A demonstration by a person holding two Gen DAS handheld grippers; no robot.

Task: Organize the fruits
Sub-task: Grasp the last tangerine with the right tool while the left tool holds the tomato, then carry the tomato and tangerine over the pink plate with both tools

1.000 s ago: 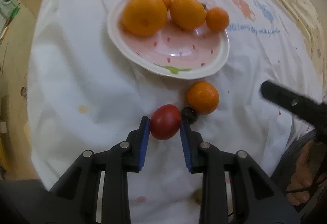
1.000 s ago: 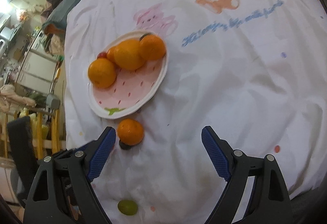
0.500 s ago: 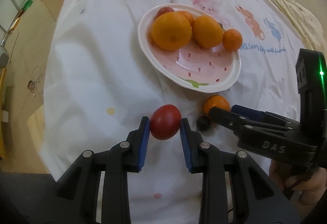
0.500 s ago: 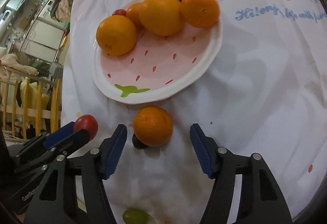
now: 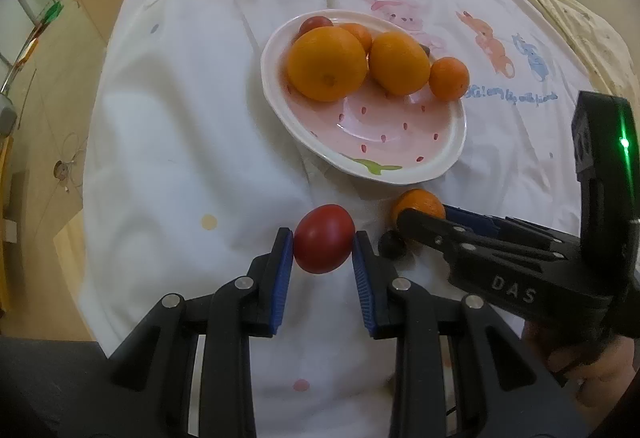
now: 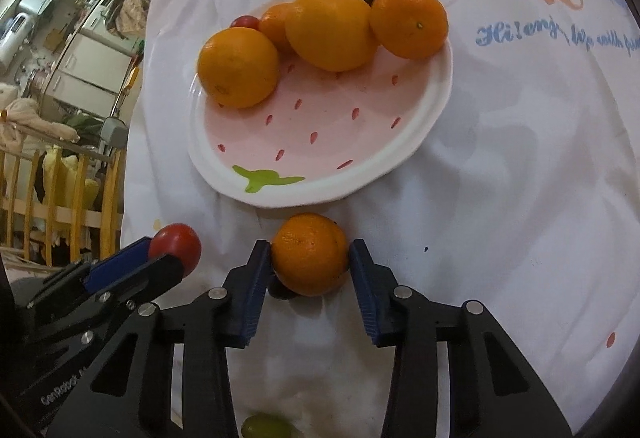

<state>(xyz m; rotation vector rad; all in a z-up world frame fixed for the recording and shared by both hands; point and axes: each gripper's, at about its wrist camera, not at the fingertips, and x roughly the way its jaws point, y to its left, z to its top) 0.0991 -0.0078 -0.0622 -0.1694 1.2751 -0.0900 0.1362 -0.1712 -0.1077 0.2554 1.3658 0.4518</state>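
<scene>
My left gripper [image 5: 322, 238] is shut on a red tomato [image 5: 324, 244], near the front of the white cloth. Just right of it, my right gripper [image 6: 308, 252] has its jaws closing on a small orange [image 6: 308, 258], and both blue pads touch its sides. A dark grape [image 6: 280, 288] lies tucked against the orange's near left side. Beyond them stands the pink strawberry-pattern plate [image 6: 304, 194], holding two large oranges, smaller oranges, a small red tomato and a dark fruit along its far edge. In the left wrist view the right gripper [image 5: 408, 216] covers most of the small orange [image 5: 418, 200].
A green grape [image 6: 266, 426] lies on the cloth below my right gripper. The cloth's edge drops off at the left [image 5: 92, 198], with floor and furniture beyond. A hand [image 5: 592, 370] holds the right gripper at lower right.
My right gripper came in from the right and forward onto the small orange, and its jaws narrowed from wide apart to touching it. The left gripper kept hold of the red tomato.
</scene>
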